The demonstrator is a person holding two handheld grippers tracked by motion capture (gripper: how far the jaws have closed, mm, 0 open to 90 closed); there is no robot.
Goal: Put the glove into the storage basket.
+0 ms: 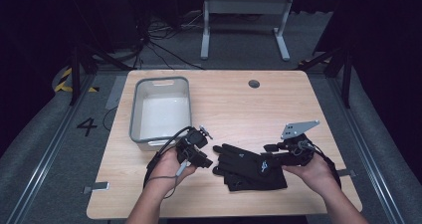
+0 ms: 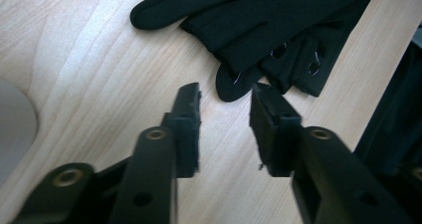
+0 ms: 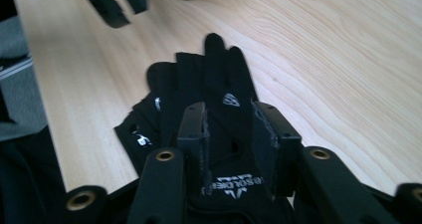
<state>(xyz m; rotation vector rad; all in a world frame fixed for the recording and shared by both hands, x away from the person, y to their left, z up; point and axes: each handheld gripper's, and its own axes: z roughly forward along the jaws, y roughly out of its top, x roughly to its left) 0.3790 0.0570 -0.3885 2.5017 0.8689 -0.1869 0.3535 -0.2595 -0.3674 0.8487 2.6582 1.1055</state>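
Black gloves (image 1: 246,167) lie flat at the table's (image 1: 239,104) near edge, fingers pointing left, toward the left gripper (image 2: 225,102), jaws apart. Right gripper (image 3: 229,129) straddles the cuff, gap narrow, perhaps touching.

Matt black cloth gloves (image 1: 249,165); pale wood-grain table (image 1: 239,104), smooth; grey plastic bin (image 1: 137,109), slightly glossy inside.

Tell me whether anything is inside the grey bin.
No: in the high view the grey bin shows only its bare white bottom.
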